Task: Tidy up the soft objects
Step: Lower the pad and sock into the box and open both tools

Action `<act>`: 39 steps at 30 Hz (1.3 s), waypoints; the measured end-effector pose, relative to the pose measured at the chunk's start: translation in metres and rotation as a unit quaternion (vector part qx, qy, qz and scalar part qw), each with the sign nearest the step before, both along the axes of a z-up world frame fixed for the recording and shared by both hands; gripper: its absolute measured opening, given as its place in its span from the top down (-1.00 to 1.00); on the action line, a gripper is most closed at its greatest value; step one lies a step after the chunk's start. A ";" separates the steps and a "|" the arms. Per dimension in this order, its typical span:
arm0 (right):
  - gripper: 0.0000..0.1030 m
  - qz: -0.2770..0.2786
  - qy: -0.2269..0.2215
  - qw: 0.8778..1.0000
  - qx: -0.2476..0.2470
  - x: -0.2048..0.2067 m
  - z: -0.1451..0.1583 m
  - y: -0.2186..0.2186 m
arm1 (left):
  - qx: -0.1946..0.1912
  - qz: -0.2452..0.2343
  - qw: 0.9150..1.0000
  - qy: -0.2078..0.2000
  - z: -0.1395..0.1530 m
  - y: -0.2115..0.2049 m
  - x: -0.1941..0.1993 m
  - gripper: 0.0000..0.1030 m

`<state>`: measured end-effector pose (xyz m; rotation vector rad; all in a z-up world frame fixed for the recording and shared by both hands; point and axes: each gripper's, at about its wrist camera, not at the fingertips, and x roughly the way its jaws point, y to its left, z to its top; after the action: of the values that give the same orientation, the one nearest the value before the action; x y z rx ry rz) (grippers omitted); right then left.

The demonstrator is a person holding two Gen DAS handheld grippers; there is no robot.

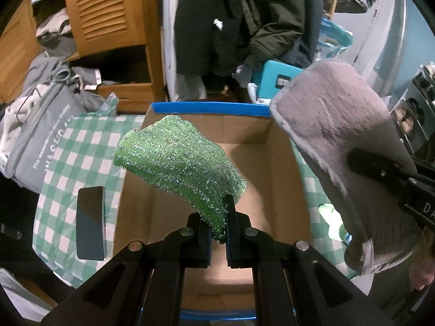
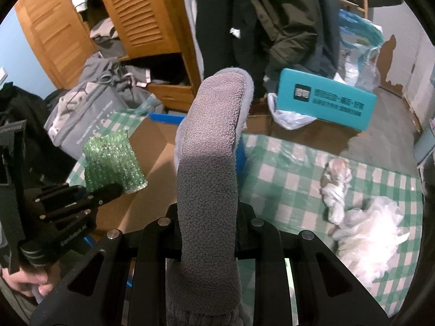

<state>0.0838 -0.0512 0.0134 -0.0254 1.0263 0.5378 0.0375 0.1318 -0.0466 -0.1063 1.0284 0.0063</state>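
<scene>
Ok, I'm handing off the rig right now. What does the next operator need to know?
Left tool: shut on the green sparkly scrubbing cloth, held over the open cardboard box.
Right tool: shut on the grey microfibre cloth, held above the box's right edge.
Done: both cloths picked up.
Left: neither is in the box yet; white plastic bags still lie on the checked cloth.

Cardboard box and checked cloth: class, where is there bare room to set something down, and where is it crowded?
The box floor is bare. Free cloth lies between the box and the white bags. It is crowded left of the box, by the phone and grey bag.
</scene>
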 end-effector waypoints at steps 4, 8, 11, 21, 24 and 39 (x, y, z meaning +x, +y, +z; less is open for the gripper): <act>0.59 0.008 0.009 1.000 -0.005 0.005 -0.008 0.020 | -0.001 0.008 1.000 0.008 -0.008 0.011 0.000 0.86; 0.59 0.014 0.022 1.000 -0.014 0.010 -0.020 0.039 | -0.002 0.014 1.000 0.018 -0.017 0.017 0.002 0.86; 0.59 0.017 0.027 0.999 -0.023 0.012 -0.027 0.049 | -0.003 0.018 1.000 0.025 -0.024 0.021 0.005 0.86; 0.29 0.030 0.045 0.998 -0.038 0.016 -0.044 0.076 | -0.001 0.030 0.999 0.045 -0.035 0.023 0.009 0.48; -0.18 0.026 0.025 0.998 -0.043 0.013 -0.040 0.076 | 0.006 0.034 0.999 0.036 -0.032 0.023 0.007 0.18; -0.28 0.010 0.002 0.999 -0.039 0.004 -0.023 0.050 | 0.011 0.012 1.000 0.025 -0.022 0.005 0.005 -0.01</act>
<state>0.0874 -0.0016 -0.0093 -0.1037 1.0520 0.5161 0.0426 0.1363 -0.0685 -0.0987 1.0775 0.0427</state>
